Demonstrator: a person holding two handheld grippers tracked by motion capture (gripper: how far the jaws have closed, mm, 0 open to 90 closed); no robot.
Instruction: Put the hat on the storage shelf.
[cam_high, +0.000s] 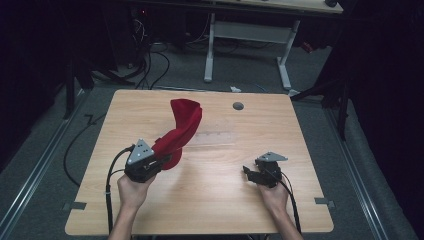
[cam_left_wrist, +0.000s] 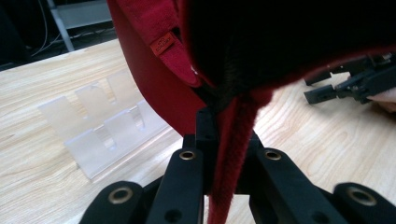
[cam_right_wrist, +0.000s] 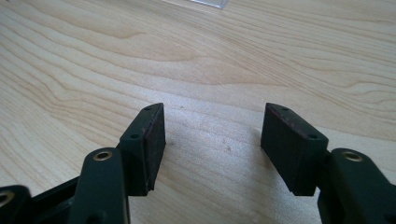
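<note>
Desk (cam_high: 210, 200) of pale wood carries a grey round plug (cam_high: 238, 106) near its far edge and a clear plastic stand (cam_left_wrist: 100, 133) by the middle; in the high view that stand is only a faint sheen. Beyond the far edge, on the floor, stand the white legs of another table (cam_high: 210, 47), with cables beside them. Nothing lies between the two hands.

Both forearms come in from the near edge. The left hand (cam_high: 132, 192) holds the left hand-held gripper (cam_high: 159, 159) angled forward and to the right. The right hand (cam_high: 274, 196) holds the right hand-held gripper (cam_right_wrist: 212, 140) low over bare wood, pointing left toward the desk's middle, its jaws spread apart with nothing between them.

A red cloth (cam_high: 182, 127) is clamped in the left hand-held gripper, the jaws pressed on a folded edge. From there the cloth rises up and away over the desk, its upper end curled over, just beside the clear stand. It bears a small red label (cam_left_wrist: 163, 44).
</note>
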